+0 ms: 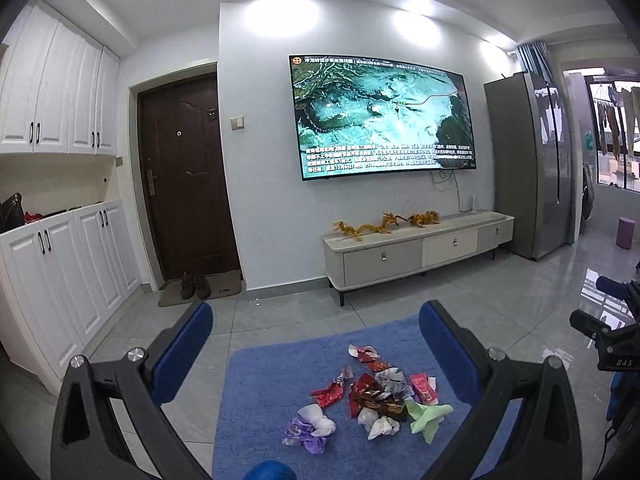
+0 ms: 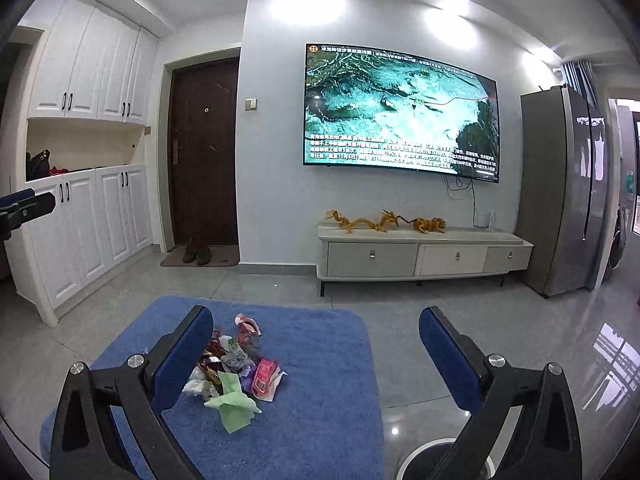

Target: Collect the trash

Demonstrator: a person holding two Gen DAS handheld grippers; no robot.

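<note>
Grey tile floor point(image 2: 304, 284) w/ blue rug point(image 1: 280, 364); trash pile point(image 1: 372, 396) on rug

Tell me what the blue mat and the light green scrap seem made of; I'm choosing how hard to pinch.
Blue mat: looks like soft fabric pile, matte and fuzzy-textured. Light green scrap: probably thin paper or tissue, matte, with sharp creases and folded corners; thin plastic can't be excluded.
</note>
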